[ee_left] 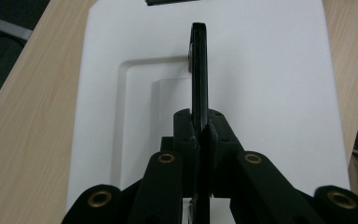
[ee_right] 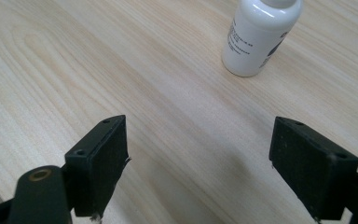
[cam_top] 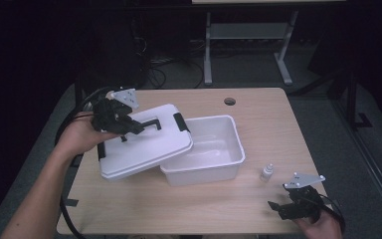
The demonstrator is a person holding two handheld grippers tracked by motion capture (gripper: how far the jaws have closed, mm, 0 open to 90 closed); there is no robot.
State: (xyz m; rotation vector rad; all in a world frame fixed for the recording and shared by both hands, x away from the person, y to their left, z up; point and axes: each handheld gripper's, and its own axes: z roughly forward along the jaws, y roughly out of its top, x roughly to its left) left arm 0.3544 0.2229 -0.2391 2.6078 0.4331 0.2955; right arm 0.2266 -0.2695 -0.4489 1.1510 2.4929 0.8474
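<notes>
Left gripper (cam_top: pixel 129 127) clamped on black handle (ee_left: pixel 199 70) of white lid (cam_top: pixel 144 144); lid held tilted, one edge resting on rim of open white box (cam_top: pixel 229 164). Right gripper (ee_right: pixel 198 163) spread wide above table (cam_top: pixel 258 114), small white bottle (cam_top: pixel 266 173) near.

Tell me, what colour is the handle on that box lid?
Black, against the white lid; the handle shows best in the left gripper view.

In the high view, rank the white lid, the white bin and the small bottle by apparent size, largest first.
1. white lid, tilted on the bin's rim; it looks about as large as the bin, so the top two are unsure.
2. white bin.
3. small bottle, clearly smallest.
</notes>
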